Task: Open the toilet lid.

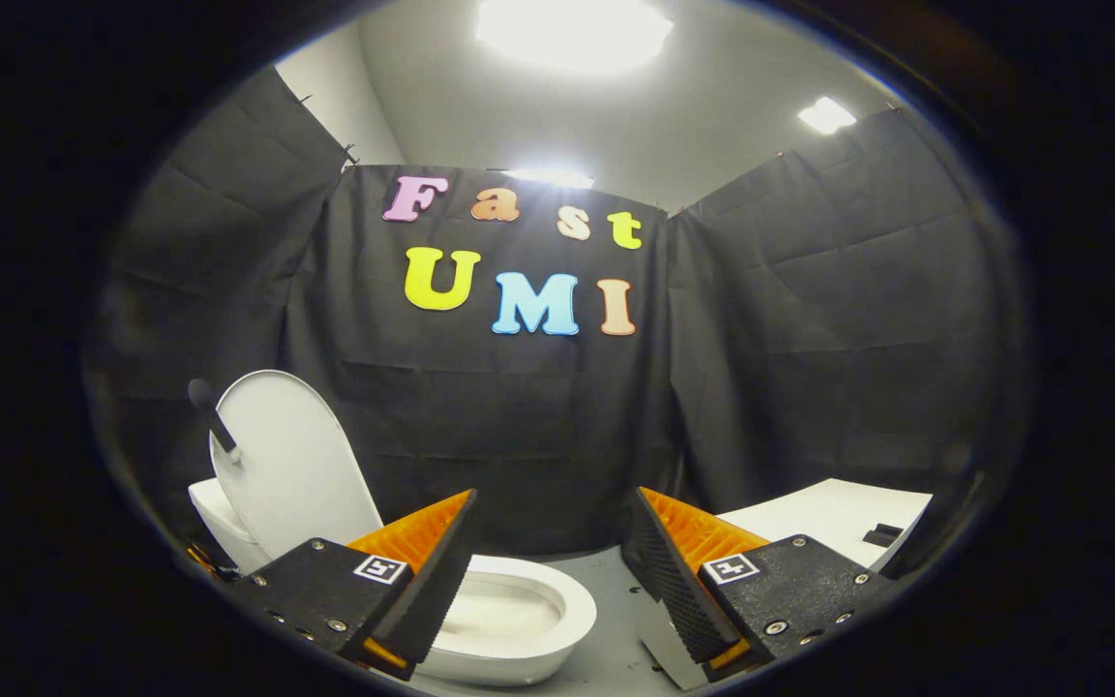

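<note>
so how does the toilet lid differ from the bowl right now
The smooth white oval toilet lid stands raised and nearly upright, while the white ceramic toilet bowl lies low and open. The lid is flat with a dark knobbed handle; the bowl is hollow. The open claw touches neither.

1. Your gripper (550, 523) holds its fingers spread wide with open air between them.
2. The raised toilet lid (291, 465) stands upright beyond your left finger, blocking that side.
3. The open bowl (519, 620) sits just ahead, low, partly behind the left finger.
4. Bare floor (611, 571) runs between the bowl and the white counter (838, 518) beyond the right finger.
5. Black cloth walls (519, 426) close off the far side.
</note>
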